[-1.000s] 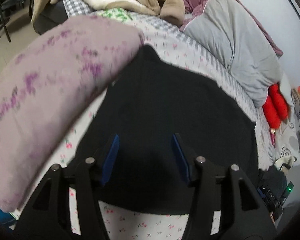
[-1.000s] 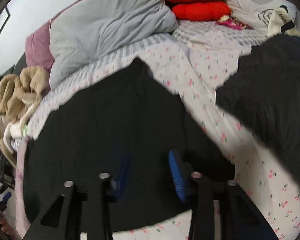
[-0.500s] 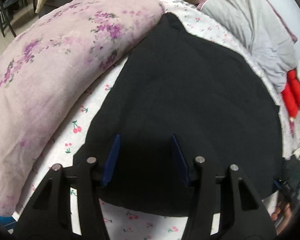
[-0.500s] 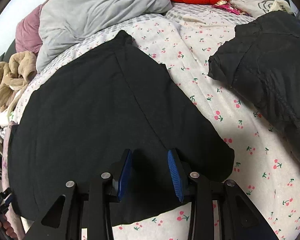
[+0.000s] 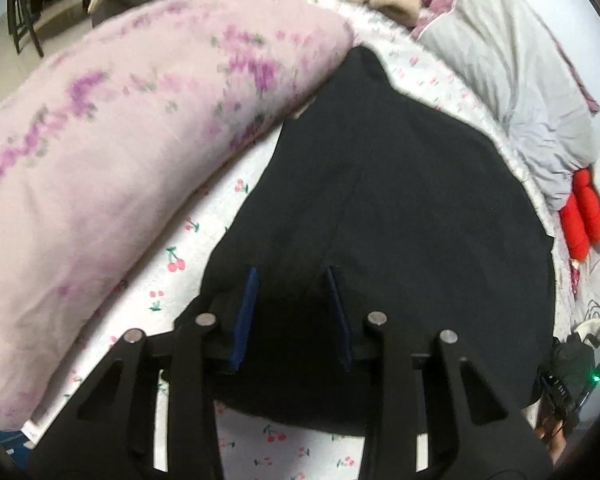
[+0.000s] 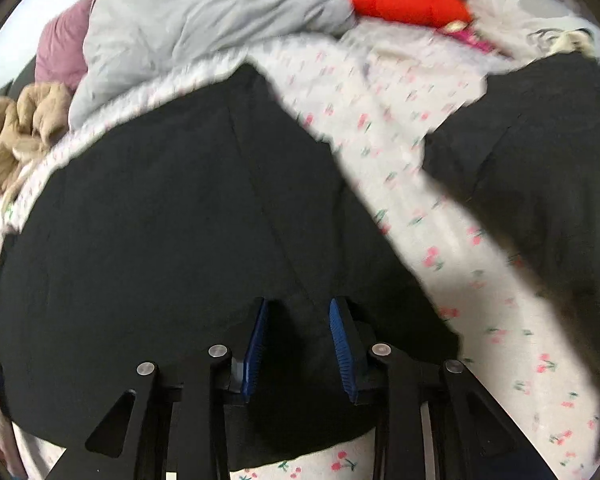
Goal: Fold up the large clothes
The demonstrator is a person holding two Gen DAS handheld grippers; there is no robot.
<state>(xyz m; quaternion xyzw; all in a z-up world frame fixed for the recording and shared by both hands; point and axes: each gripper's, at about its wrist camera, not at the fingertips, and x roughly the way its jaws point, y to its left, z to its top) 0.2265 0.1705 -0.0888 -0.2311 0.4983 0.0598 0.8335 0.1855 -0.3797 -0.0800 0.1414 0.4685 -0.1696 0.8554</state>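
Item: black garment (image 5: pixel 400 220), large, plain dark cloth with a centre seam; lies spread flat on the cherry-print bedsheet (image 5: pixel 180 264), beside a floral pink pillow (image 5: pixel 120 160).

Progress: early. No fold line shows; folding remains, by my judgement.

Left gripper (image 5: pixel 291 276): jaws partly apart and just been closing, over the near hem, cloth between them.

Right gripper (image 6: pixel 298 304): likewise narrowing over the hem. Whether either pad presses the cloth cannot be told, black on black.

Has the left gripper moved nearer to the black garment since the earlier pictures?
Yes. The left gripper has come down toward the black garment, jaws just closing around its near hem.
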